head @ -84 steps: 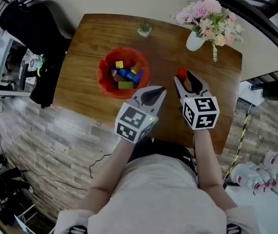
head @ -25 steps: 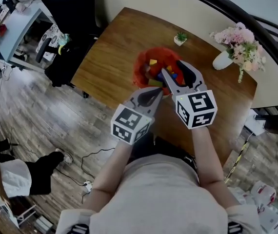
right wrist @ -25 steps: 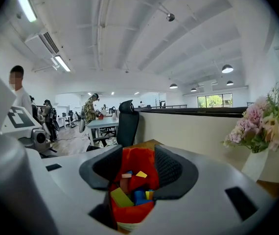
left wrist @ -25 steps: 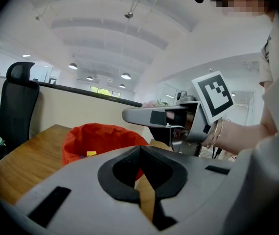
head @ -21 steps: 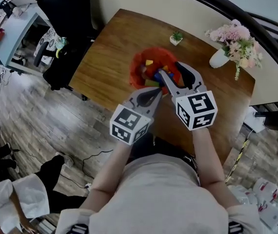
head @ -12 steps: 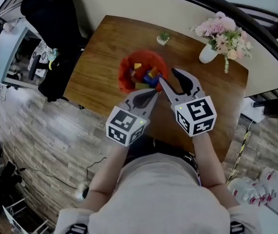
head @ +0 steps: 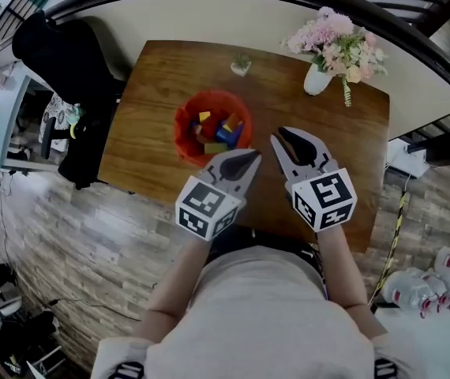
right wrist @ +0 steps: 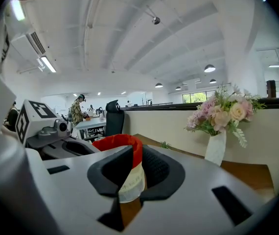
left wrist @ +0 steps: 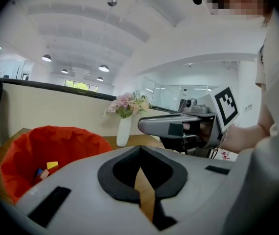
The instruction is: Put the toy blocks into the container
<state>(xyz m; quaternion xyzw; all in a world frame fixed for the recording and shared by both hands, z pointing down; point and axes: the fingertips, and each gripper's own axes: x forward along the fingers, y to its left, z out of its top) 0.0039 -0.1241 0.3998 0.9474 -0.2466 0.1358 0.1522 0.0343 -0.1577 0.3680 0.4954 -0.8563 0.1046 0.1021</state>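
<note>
Head view: red container (head: 179, 129) stands on the table (head: 150, 77), left of centre. Blocks (head: 218, 130) lie inside it in a mixed heap of yellow, blue, green and a bit of red. No block shows on the bare wood outside. Judging from that, loading looks done or nearly so.

Left tongs (head: 253, 159): tips together, nothing between. Its own view shows only a thin slit of table below the meeting point of the tongs (left wrist: 139, 148).

Right tongs (head: 279, 138): narrow gap, closing, empty. The container rim (right wrist: 114, 141) shows far off through the gap and is not gripped.

Key relation: the container lies ahead and to the left of both tongs, touching neither.
- The left tongs are the nearer, their tip looking just beside the near rim from above.
- The right tongs sit further out on the container's right, over bare table.
- In the left gripper view the container (left wrist: 56, 141) sits left of the jaw line, with blocks (left wrist: 48, 166) low inside it.

Orientation: the container is round, mouth up, with no long axis to speak of. The blocks point every which way. The green one seems to lie roughly crosswise and the blue ones slant; they are too small to say more.

A vase (head: 314, 79) of flowers and a small plant (head: 241, 65) stand at the far edge, well apart from the tongs.
</note>
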